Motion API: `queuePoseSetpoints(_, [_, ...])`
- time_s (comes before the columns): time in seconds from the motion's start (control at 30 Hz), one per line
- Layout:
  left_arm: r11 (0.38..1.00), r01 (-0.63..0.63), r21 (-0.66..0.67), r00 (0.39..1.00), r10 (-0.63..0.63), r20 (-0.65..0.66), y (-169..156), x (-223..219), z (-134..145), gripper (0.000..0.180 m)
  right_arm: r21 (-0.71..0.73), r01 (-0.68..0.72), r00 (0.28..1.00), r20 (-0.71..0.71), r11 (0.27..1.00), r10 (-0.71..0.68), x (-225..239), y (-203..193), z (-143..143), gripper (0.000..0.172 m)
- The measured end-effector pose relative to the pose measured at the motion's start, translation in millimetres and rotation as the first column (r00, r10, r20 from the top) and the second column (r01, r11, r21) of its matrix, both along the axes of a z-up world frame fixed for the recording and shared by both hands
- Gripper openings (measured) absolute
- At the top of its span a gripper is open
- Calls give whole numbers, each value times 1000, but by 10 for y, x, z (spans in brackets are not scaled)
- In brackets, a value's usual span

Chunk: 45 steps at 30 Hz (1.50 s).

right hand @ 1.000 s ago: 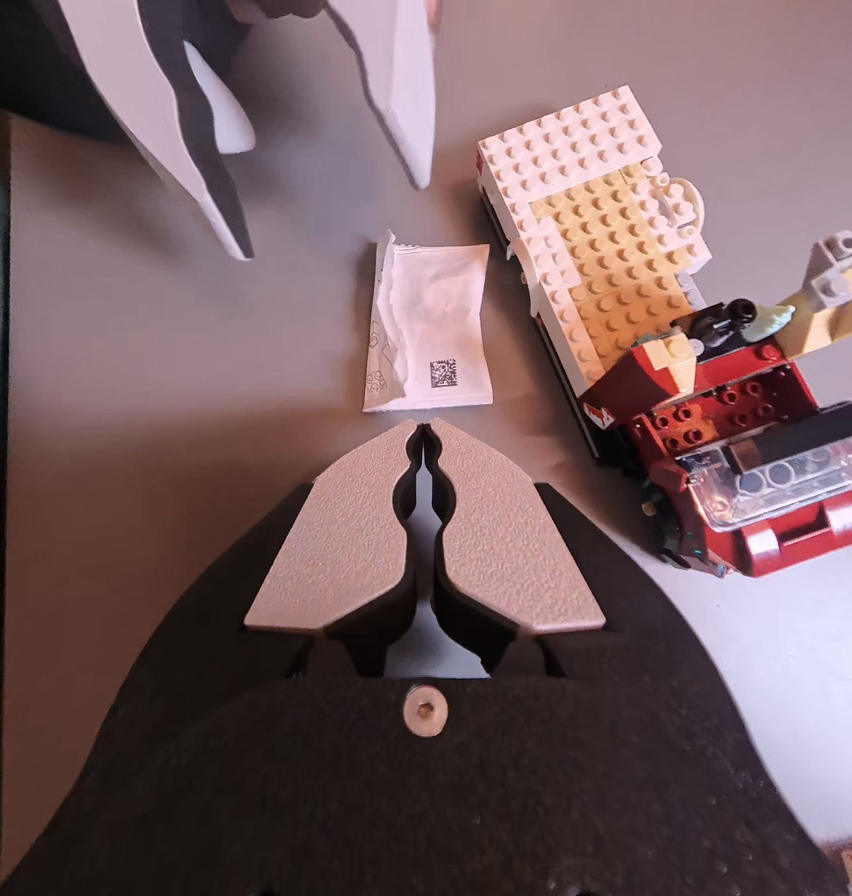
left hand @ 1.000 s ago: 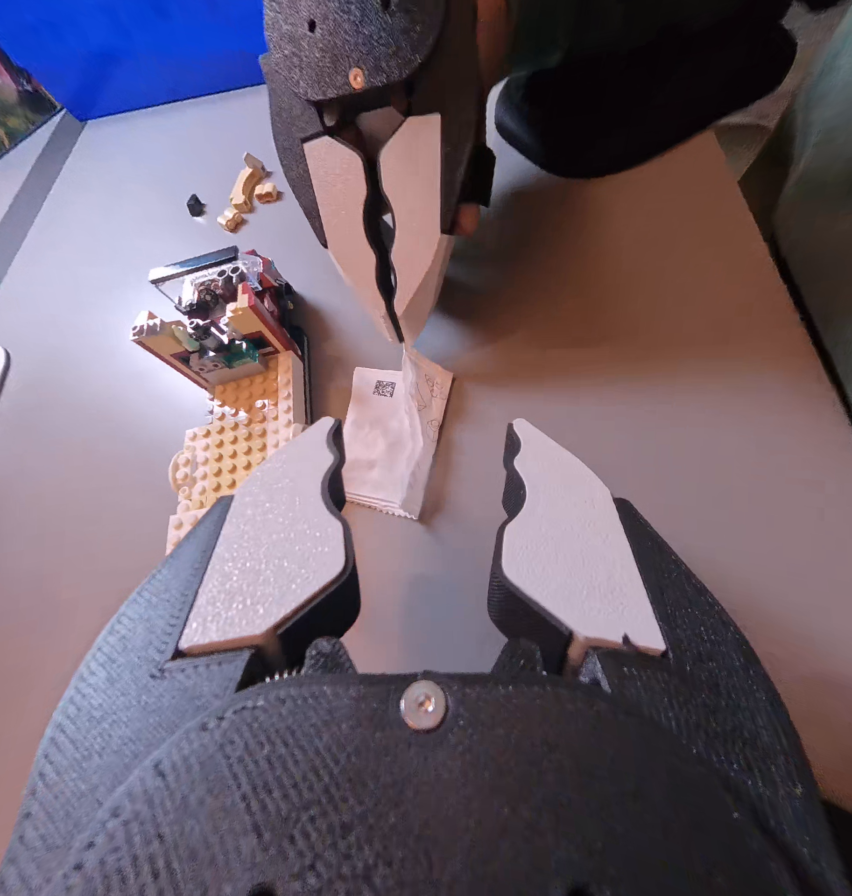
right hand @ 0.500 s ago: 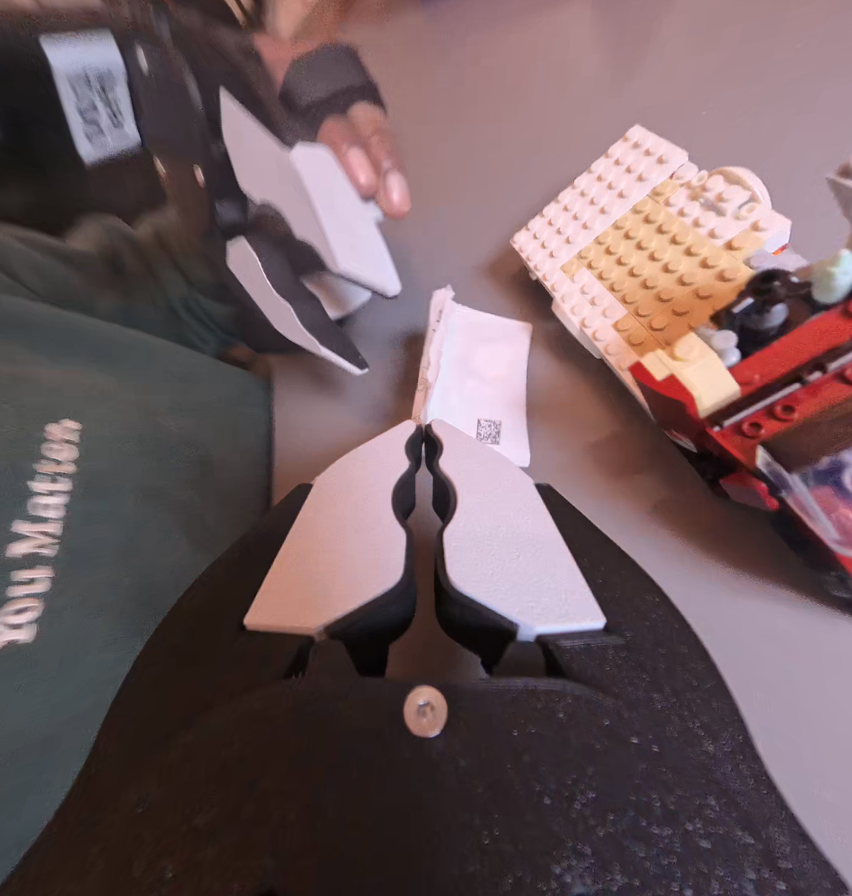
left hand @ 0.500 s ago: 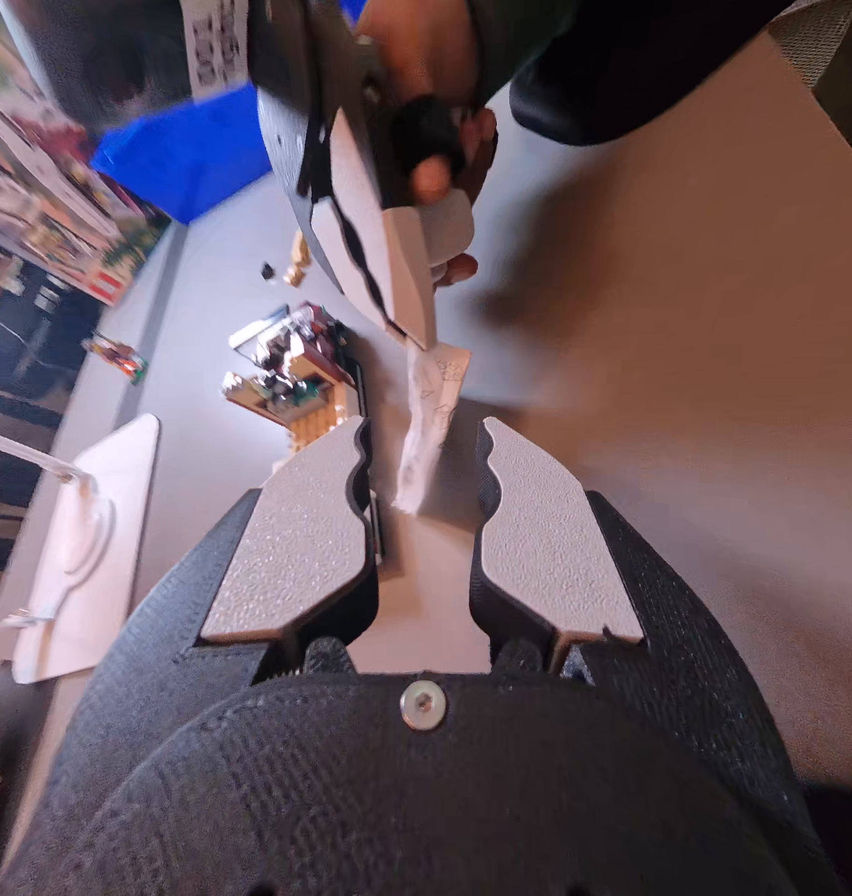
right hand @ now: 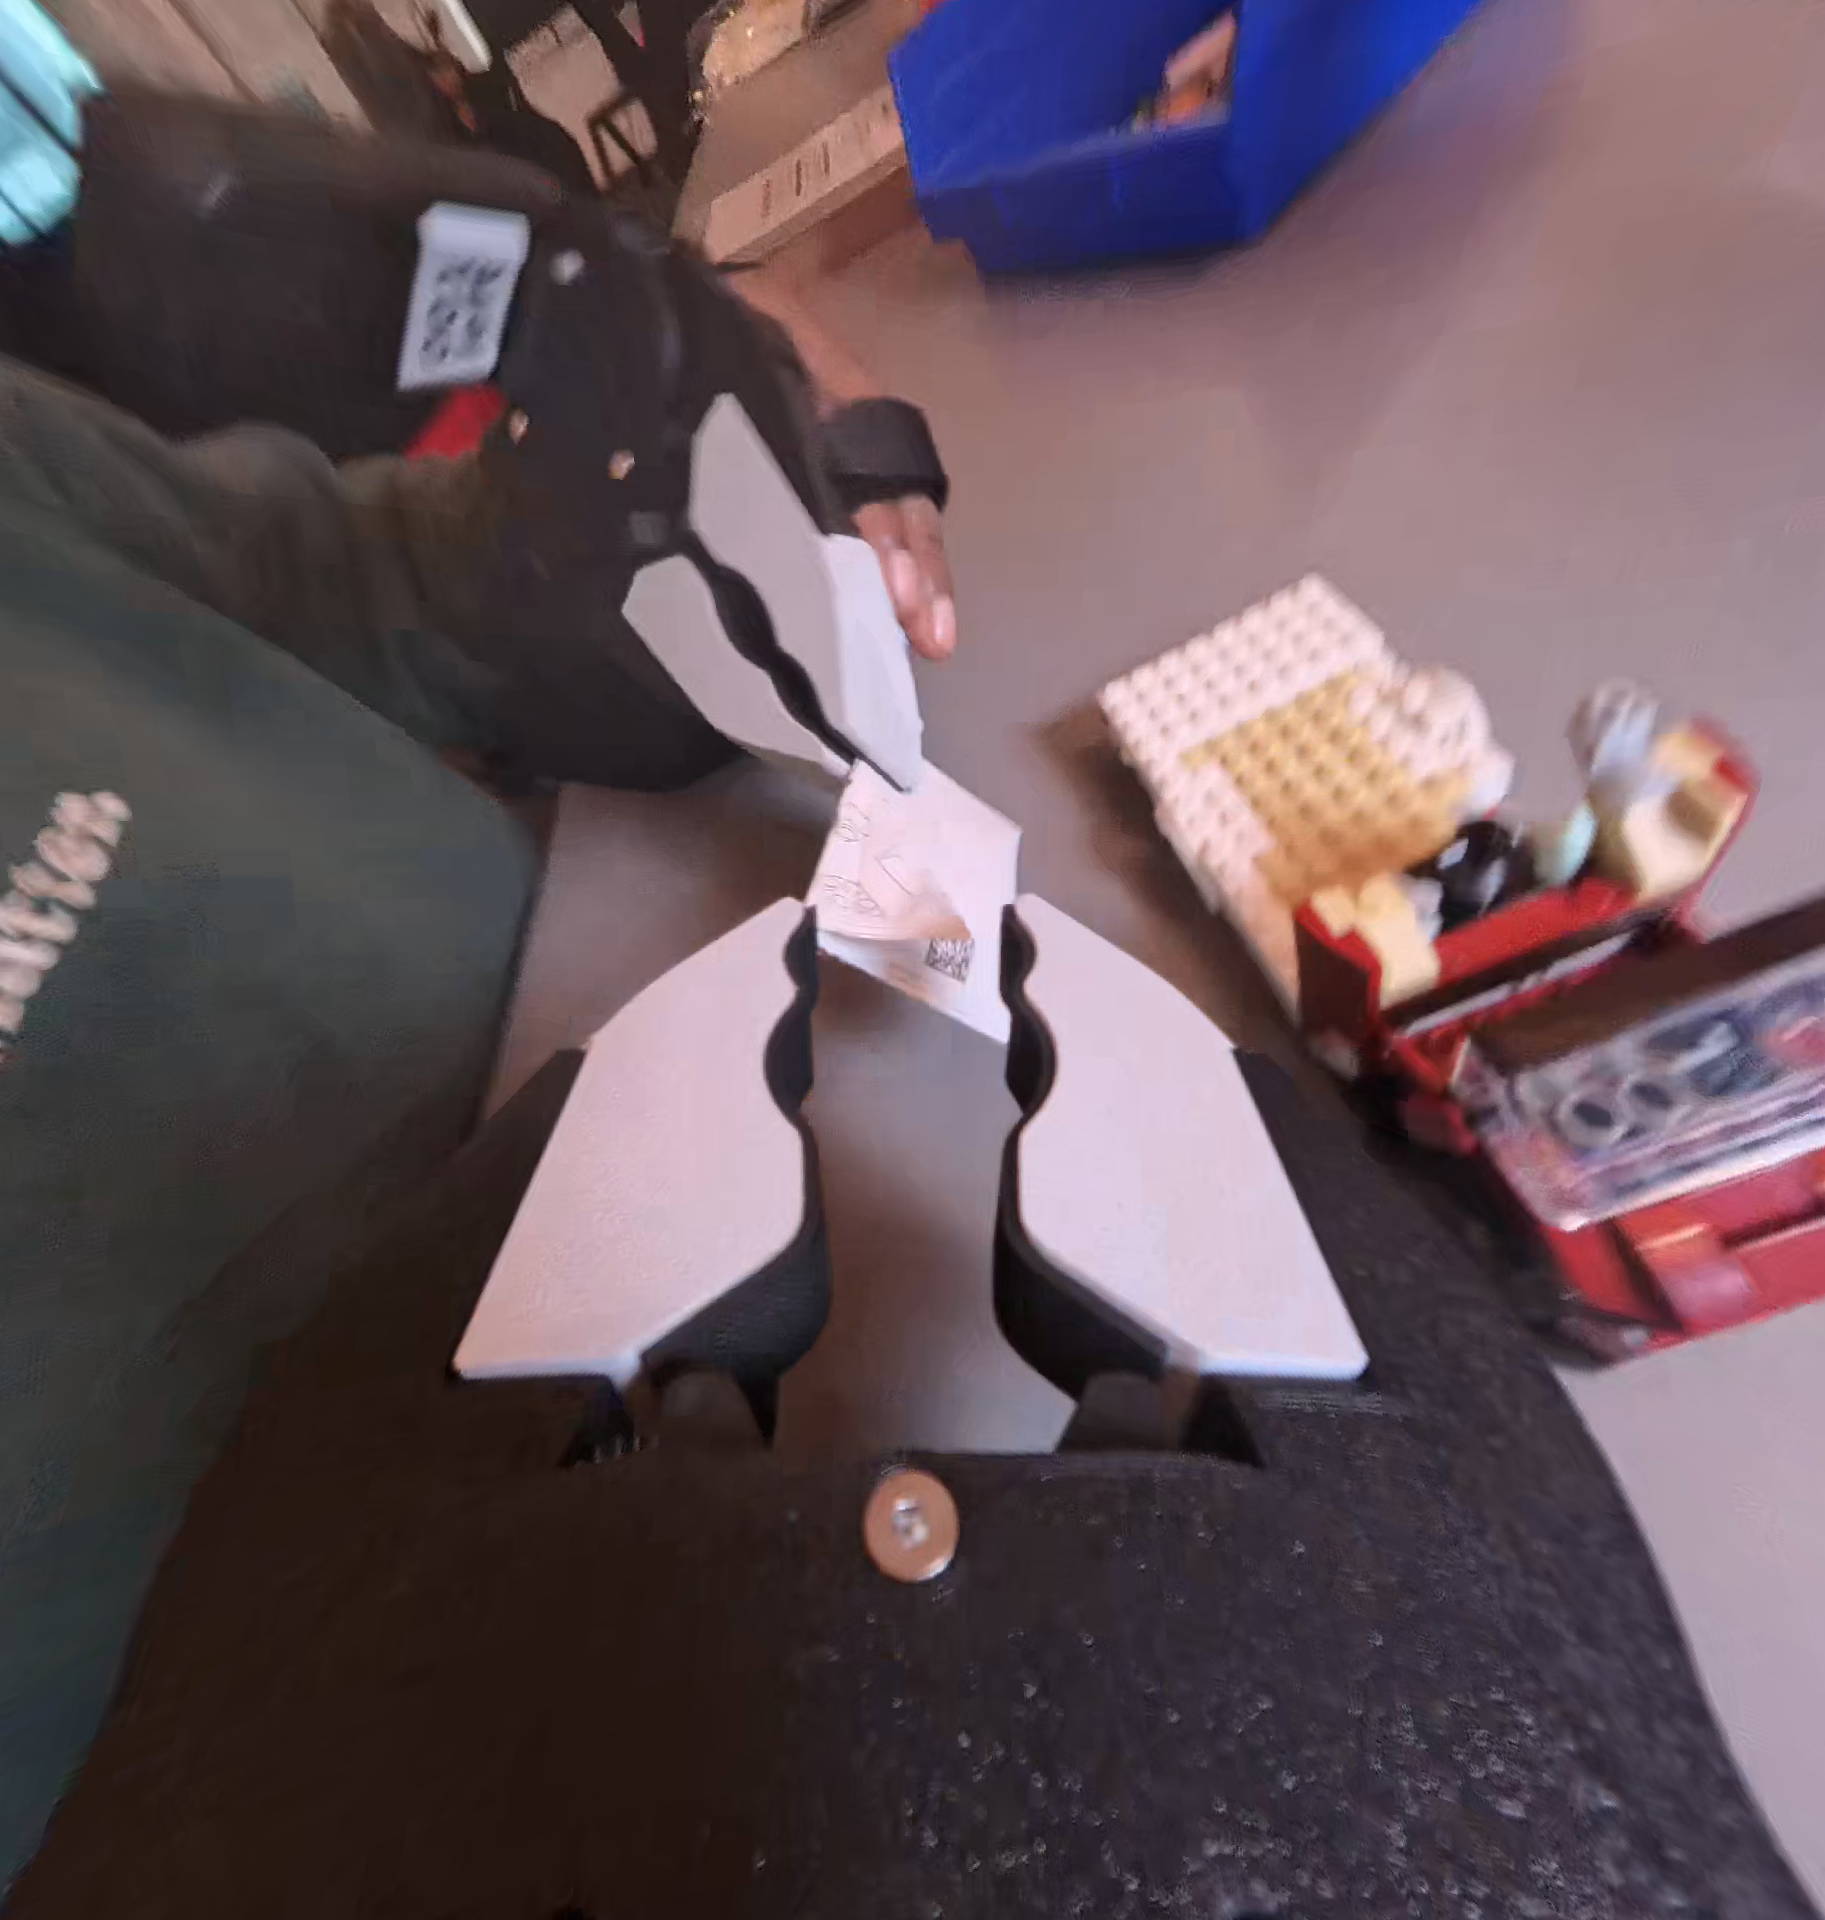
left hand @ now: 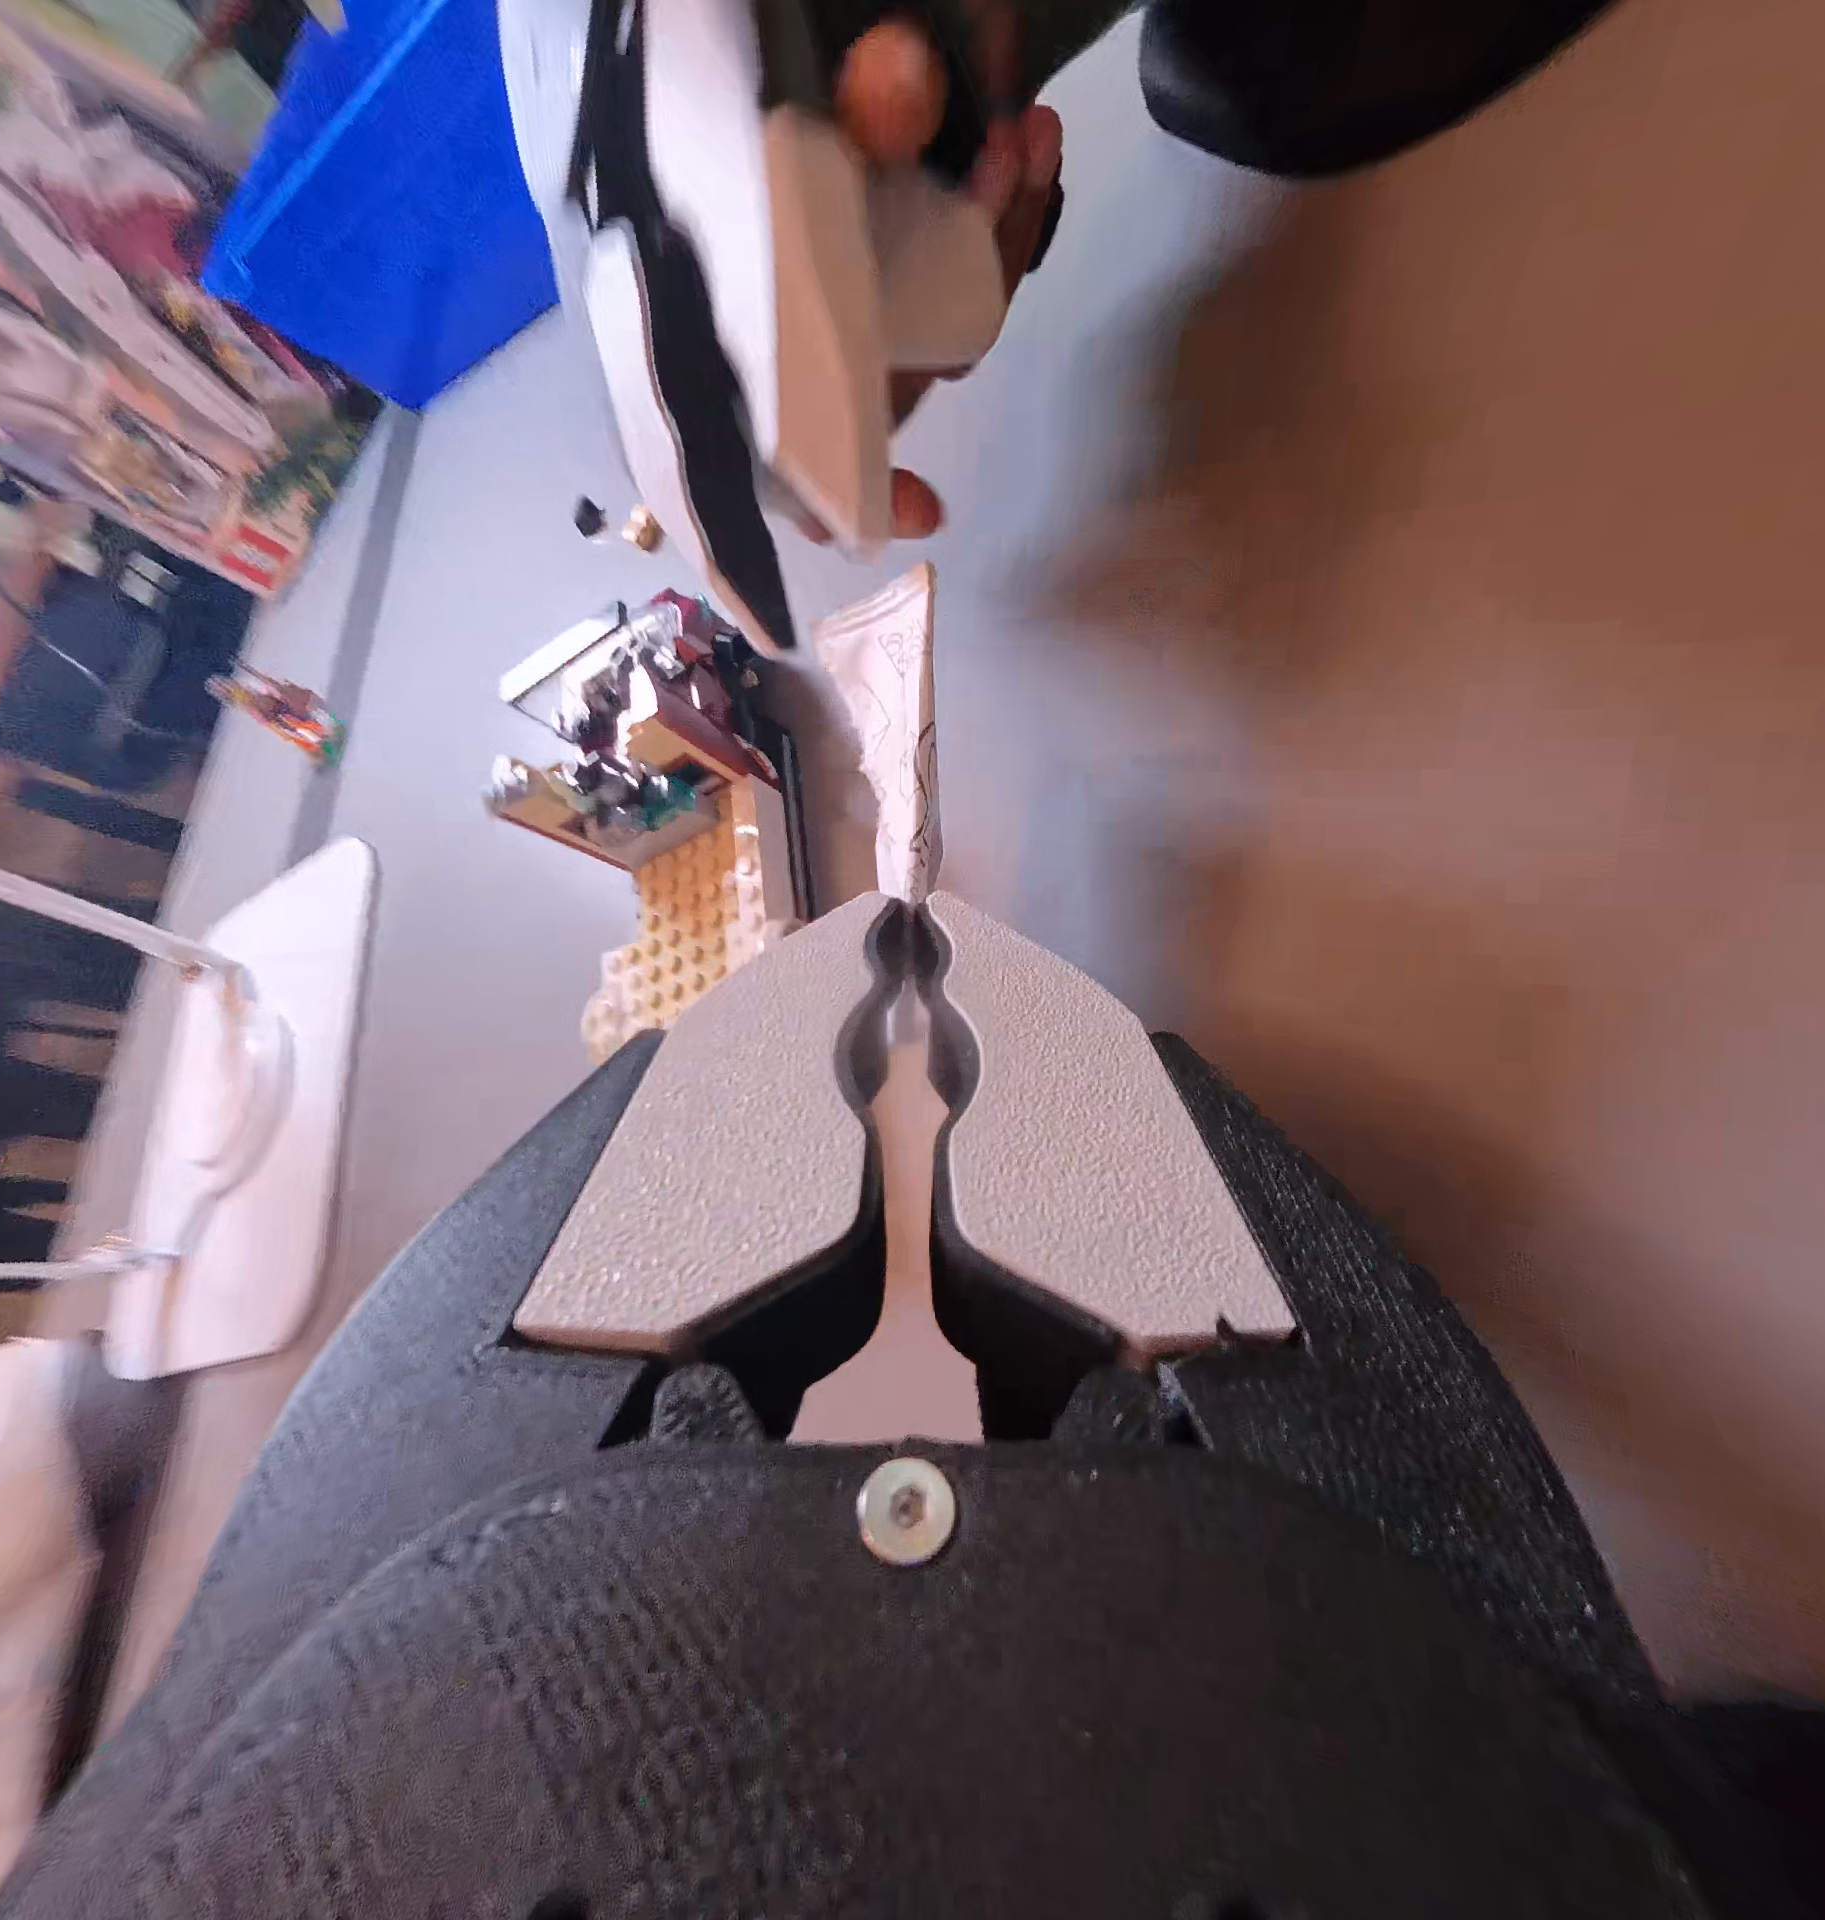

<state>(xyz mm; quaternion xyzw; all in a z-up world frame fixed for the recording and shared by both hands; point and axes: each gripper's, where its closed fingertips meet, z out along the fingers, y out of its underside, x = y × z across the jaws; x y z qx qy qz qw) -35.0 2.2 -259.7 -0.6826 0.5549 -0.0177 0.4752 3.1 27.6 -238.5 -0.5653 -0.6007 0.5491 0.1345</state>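
Observation:
My left gripper (left hand: 910,914) is shut on the lower edge of a small white paper bag (left hand: 892,717) with line drawings on it, and holds the bag off the grey table (left hand: 1407,935). In the right wrist view the left gripper (right hand: 877,769) pinches the bag's (right hand: 918,883) upper corner. My right gripper (right hand: 906,920) is open. The bag hangs between its fingertips (right hand: 1033,935), and the pads do not press on it. In the left wrist view the right gripper (left hand: 820,587) stands open just beyond the bag's far end.
A brick model in red, tan and white (left hand: 669,790) sits on the table next to the bag, and it also shows in the right wrist view (right hand: 1303,769). A blue bin (right hand: 1147,135) is at the back. A white flat tray (left hand: 253,1101) lies at the left. Small loose pieces (left hand: 638,525) lie farther off.
The right gripper lifted the bag off the table by one corner. The left gripper closed on its other end. The right gripper then opened and let go.

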Motion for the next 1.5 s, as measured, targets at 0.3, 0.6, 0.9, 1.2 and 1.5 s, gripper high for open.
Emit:
queuePoseSetpoints(0.3, [920, 47, -389, 934, 98, 344, -102, 114, 54, 2, 583, -24, 985, -125, 812, 118, -66, -245, -35, 1])
queuePoseSetpoints(0.6, [914, 128, -385, 799, 135, 586, -73, 85, 446, 1, -28, -47, 992, -122, 999, 43, -29, -180, 285, 1])
queuePoseSetpoints(0.9, [825, 179, -536, 759, 231, 609, -88, 94, 303, 1, 114, 4, 999, -49, 994, 2, -55, -167, 160, 1])
queuePoseSetpoints(1.2, [933, -169, -318, 770, 326, 548, 266, -578, 437, 12, -2, 117, 979, 168, 993, -115, 230, 337, 0, 1])
queuePoseSetpoints(1.5, [928, -257, -268, 730, 369, 576, 361, -774, 508, 6, -78, 381, 922, 106, 921, -373, -14, 1670, 570, 1])
